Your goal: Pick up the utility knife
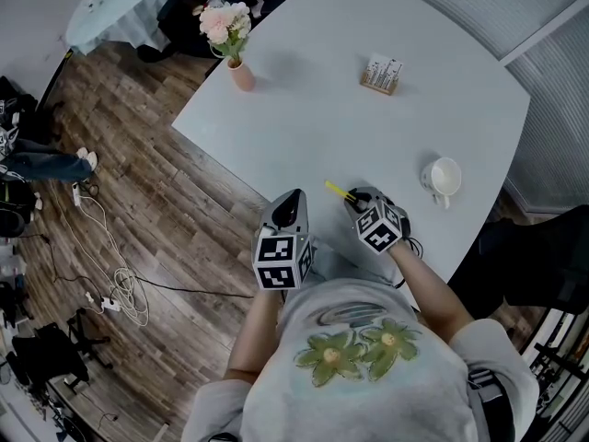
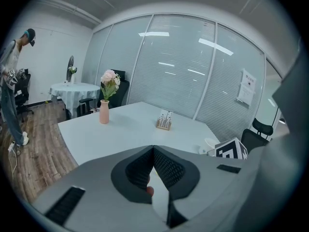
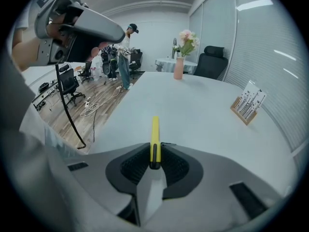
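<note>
The utility knife is slim and yellow with a black strip. It sits between the pads of my right gripper, which is shut on its rear end, and its front sticks out over the white table. In the head view the knife pokes out to the upper left of the right gripper, near the table's front edge. My left gripper hovers just left of it at the table edge. In the left gripper view the left gripper has its jaws together at the tips and holds nothing.
A white cup lies to the right of the grippers. A pink vase with flowers and a wooden card holder stand at the far side. Cables trail on the wooden floor at left. A person stands farther off.
</note>
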A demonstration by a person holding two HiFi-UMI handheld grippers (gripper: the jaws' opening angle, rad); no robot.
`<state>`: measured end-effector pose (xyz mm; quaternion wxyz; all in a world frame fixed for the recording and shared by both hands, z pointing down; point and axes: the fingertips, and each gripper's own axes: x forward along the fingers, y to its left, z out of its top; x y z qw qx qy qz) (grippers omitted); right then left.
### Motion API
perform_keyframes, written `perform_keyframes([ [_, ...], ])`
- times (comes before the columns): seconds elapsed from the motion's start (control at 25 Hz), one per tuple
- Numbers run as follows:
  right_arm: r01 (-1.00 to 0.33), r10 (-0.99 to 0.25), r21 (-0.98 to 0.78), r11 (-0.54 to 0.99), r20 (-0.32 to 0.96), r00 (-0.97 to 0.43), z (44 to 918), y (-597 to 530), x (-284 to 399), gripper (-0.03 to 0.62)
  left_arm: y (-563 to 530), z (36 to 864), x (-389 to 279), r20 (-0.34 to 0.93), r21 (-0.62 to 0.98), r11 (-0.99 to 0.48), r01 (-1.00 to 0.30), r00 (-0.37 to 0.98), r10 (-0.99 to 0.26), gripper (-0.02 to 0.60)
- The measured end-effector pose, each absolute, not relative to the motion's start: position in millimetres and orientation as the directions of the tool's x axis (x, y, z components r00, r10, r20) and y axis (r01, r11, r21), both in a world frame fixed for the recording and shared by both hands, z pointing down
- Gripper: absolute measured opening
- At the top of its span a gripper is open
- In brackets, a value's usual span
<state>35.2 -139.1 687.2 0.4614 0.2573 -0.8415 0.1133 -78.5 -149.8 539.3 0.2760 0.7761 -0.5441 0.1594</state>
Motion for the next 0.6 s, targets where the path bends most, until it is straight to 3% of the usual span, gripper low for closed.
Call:
perform_keyframes([
  [0.6,-0.549,-0.368,0.062,0.834,0.804,-0.467,655,-135,31,0.071,-137,528,-79,0.529,0.252,-0.255,-0.934,0.353,-0.772,0.002],
])
